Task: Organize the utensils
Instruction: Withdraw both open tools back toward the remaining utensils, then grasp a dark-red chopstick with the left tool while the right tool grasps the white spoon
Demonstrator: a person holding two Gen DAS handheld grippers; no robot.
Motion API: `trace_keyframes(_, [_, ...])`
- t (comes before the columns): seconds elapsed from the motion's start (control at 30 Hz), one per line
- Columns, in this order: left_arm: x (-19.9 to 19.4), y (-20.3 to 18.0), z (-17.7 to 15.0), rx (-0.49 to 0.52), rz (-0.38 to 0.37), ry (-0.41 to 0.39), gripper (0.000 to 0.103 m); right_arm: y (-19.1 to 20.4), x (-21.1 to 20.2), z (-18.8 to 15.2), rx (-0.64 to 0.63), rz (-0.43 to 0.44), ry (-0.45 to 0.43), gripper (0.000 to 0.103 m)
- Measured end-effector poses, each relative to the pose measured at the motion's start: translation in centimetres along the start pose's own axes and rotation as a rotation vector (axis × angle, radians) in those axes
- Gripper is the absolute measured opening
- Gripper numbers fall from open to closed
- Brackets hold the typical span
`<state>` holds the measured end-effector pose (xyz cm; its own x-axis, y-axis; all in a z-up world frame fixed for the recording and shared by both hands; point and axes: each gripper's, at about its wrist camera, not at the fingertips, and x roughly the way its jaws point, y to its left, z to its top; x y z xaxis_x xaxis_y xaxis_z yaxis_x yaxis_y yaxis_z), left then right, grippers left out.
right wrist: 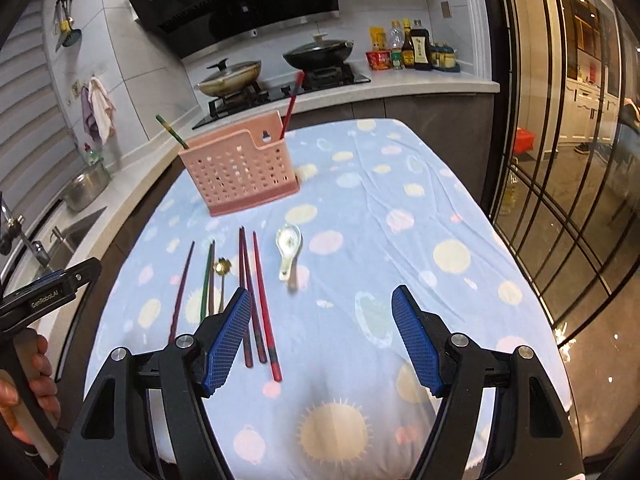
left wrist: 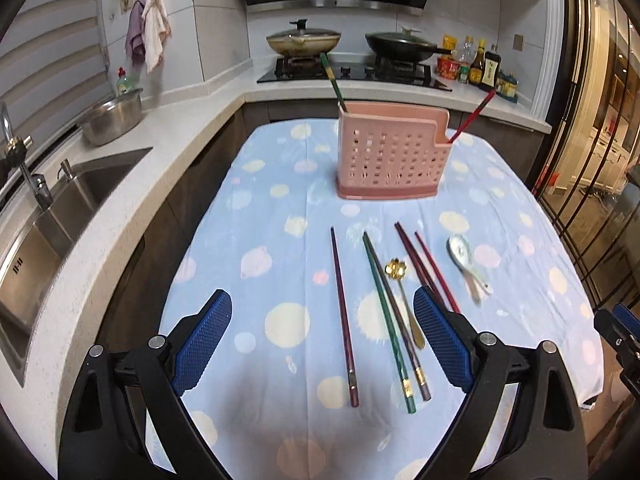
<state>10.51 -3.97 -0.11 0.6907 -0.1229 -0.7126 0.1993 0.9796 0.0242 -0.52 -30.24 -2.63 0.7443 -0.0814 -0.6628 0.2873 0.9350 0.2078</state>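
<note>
A soft, matt, faintly creased light-blue cloth with pale dots (left wrist: 272, 216) covers the table, and toward its far edge stands a matt pink plastic utensil holder pierced with square holes (left wrist: 390, 156). Nearer the front edge lie smooth lacquered chopsticks in purple, green and red (left wrist: 344, 320) with shiny gold bands, a polished gold metal spoon with a flower-shaped bowl (left wrist: 404, 300) and a glossy white ceramic soup spoon (left wrist: 466, 262). The left gripper (left wrist: 322, 338) and right gripper (right wrist: 320, 340) wear blue rubbery pads with a fine knurled grid (right wrist: 228, 340) on matt black plastic arms with bright metal pins, while the brushed steel bowl (left wrist: 114, 118) and steel sink (left wrist: 48, 220) sit by a speckled white stone counter (left wrist: 188, 128).
</note>
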Motion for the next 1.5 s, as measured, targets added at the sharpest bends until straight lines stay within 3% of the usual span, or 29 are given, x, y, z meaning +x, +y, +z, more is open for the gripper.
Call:
trace_keyframes(0.17, [2.3, 0.6, -4.2, 0.01, 0.009, 0.073, 0.088, -0.9, 1.9, -3.2, 0.025, -0.004, 0.089, 0.07])
trace_keyframes(0.33, [4.3, 1.0, -7.1, 0.005, 0.0, 0.14, 0.086, -0.3, 2.8, -4.7, 0.01, -0.009, 0.122, 0.07])
trace_keyframes(0.47, [5.7, 0.4, -8.0, 0.022, 0.0, 0.173, 0.082, 0.4, 3.4, -5.1, 0.0, -0.001, 0.134, 0.07])
trace_keyframes(0.83, [9.0, 0.2, -8.7, 0.013, -0.033, 0.237, 0.056, 1.5, 5.8, -3.4, -0.008, 0.022, 0.136, 0.07])
trace_keyframes(0.93, [9.2, 0.5, -8.3, 0.003, -0.04, 0.235, 0.047, 1.9, 7.0, -2.1, -0.009, 0.035, 0.124, 0.062])
trace_keyframes(1.1, [9.4, 0.9, -8.0, 0.003, -0.036, 0.229, 0.028, 2.7, 9.7, 0.5, -0.016, 0.051, 0.113, 0.038])
trace_keyframes(1.2, [9.5, 1.4, -7.9, -0.006, -0.04, 0.231, 0.019, 3.2, 11.4, 1.7, -0.015, 0.057, 0.111, 0.03])
trace_keyframes(1.37, [9.6, 1.8, -7.8, -0.023, -0.056, 0.239, 0.016, 3.4, 14.8, 3.4, 0.01, 0.07, 0.129, 0.02])
trace_keyframes(1.5, [9.6, 1.6, -7.9, -0.015, -0.045, 0.238, 0.016, 3.5, 16.8, 3.8, 0.031, 0.081, 0.153, 0.02])
